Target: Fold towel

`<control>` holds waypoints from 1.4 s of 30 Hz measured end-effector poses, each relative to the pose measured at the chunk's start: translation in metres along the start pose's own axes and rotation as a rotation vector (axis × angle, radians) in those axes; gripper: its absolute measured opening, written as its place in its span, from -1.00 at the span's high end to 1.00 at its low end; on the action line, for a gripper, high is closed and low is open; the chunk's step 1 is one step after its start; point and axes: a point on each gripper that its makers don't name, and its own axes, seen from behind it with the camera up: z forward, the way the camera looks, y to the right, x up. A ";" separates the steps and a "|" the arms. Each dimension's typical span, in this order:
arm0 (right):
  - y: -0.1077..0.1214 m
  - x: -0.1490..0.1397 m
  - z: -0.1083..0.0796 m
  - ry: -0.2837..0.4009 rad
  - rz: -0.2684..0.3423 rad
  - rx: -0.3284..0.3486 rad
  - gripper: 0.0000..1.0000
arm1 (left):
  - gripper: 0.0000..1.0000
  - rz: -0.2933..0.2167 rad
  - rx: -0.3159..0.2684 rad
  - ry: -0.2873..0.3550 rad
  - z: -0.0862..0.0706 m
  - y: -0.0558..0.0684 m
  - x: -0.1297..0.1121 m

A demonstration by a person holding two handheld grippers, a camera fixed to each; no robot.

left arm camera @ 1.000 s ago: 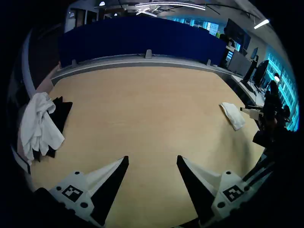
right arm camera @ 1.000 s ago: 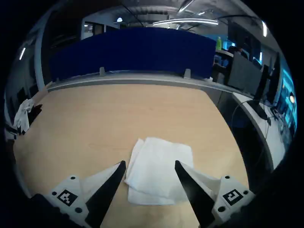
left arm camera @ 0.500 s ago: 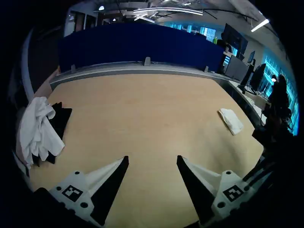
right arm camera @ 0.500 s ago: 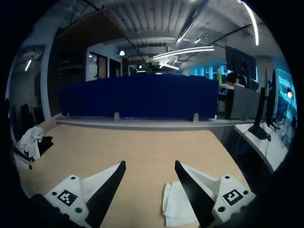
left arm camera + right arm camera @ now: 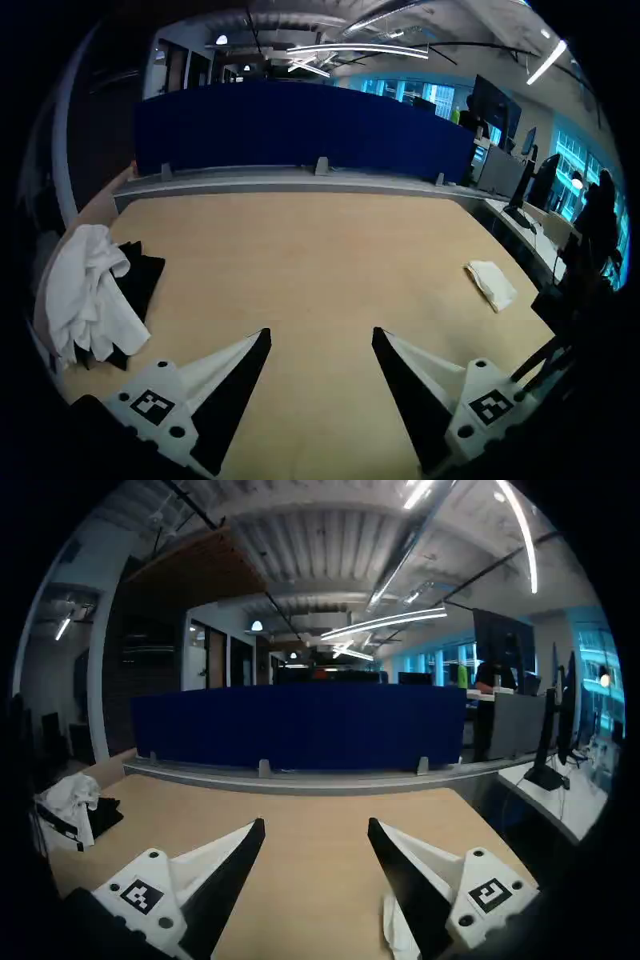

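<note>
A folded white towel (image 5: 491, 285) lies flat near the right edge of the wooden table (image 5: 320, 256); in the right gripper view a corner of the folded towel (image 5: 392, 928) peeks out beside the right finger. My left gripper (image 5: 320, 334) is open above the table's near side, nothing between its fingers. My right gripper (image 5: 315, 822) is open too, raised and tilted up, holding nothing. A heap of crumpled white cloth (image 5: 84, 292) on dark fabric sits at the table's left edge, and appears as the cloth heap (image 5: 70, 796) in the right gripper view.
A blue partition (image 5: 304, 124) runs along the table's far edge behind a grey rail (image 5: 304, 178). Desks with monitors (image 5: 500, 100) stand to the right. A person's dark shape (image 5: 588, 240) stands at the right edge of the left gripper view.
The right gripper rose and tilted up away from the folded towel, which slid to the bottom of its view. The left gripper's view tilted up slightly. Both stayed open.
</note>
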 end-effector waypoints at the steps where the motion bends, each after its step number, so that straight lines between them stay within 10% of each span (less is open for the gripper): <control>1: -0.001 0.001 0.000 0.003 0.002 -0.004 -1.00 | -0.88 0.000 0.007 0.020 0.000 -0.004 0.005; 14: -0.030 0.005 -0.011 0.000 -0.034 -0.017 -1.00 | -0.87 -0.001 0.162 0.420 -0.023 -0.067 0.094; 32: -0.062 0.006 -0.008 -0.011 -0.020 0.010 -1.00 | -0.88 0.013 0.188 0.525 -0.013 -0.087 0.102; 42: -0.034 0.003 0.007 -0.018 -0.045 -0.034 -1.00 | -0.88 0.060 0.268 0.613 0.004 -0.111 0.079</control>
